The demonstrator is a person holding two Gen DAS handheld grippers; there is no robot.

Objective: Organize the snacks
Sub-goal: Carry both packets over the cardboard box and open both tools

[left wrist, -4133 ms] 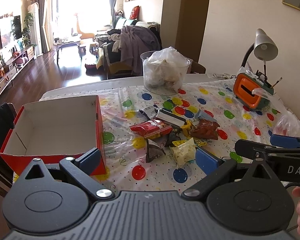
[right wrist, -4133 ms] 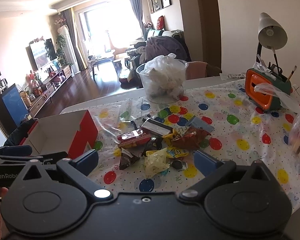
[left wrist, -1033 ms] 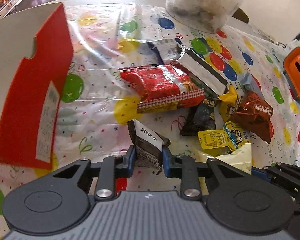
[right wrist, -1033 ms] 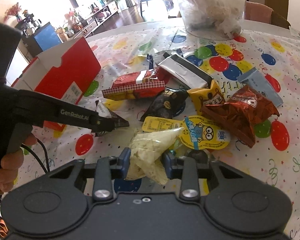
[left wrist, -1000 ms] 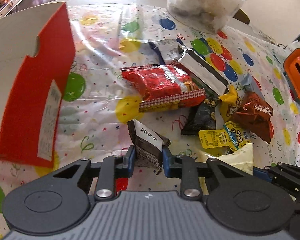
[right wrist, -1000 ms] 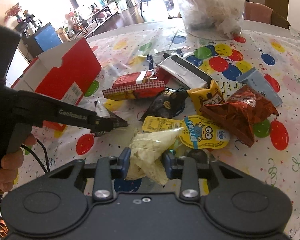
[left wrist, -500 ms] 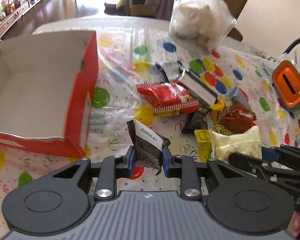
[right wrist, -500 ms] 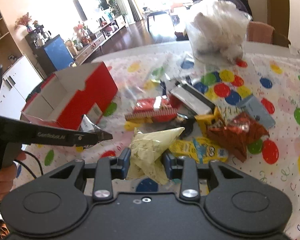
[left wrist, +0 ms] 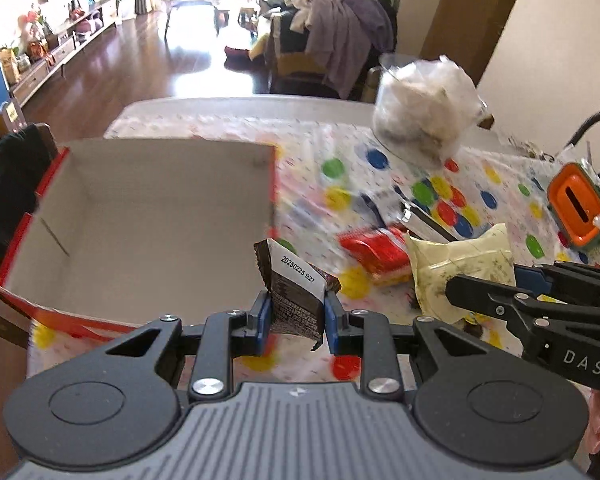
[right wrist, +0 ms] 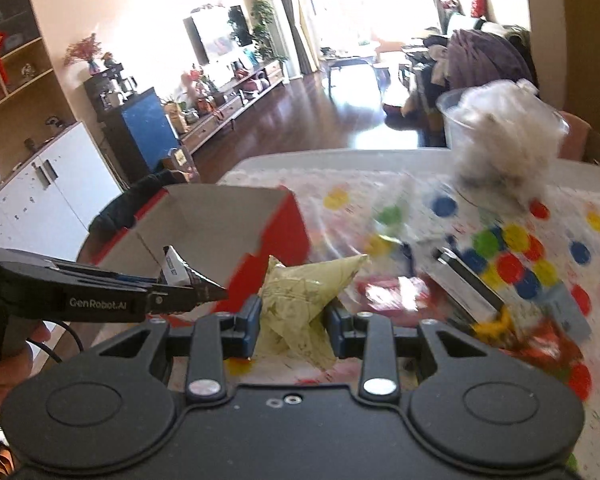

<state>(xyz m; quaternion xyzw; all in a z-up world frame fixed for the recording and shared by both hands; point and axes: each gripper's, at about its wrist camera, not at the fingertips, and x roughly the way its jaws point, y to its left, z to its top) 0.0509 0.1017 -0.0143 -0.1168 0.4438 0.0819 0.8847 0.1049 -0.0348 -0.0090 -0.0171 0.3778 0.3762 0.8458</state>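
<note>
My left gripper is shut on a dark brown snack packet with a white date label, held above the table near the front right corner of the open red cardboard box. My right gripper is shut on a pale yellow-green snack pouch, held in the air to the right of the box. That pouch also shows in the left wrist view. A red snack packet and other snacks lie on the polka-dot tablecloth.
A clear tub with a plastic bag stands at the back of the table. An orange container and a desk lamp are at the far right. A dark chair back is left of the box.
Both grippers have lifted their snacks off the table and moved left toward the red box, which now fills more of both views.
</note>
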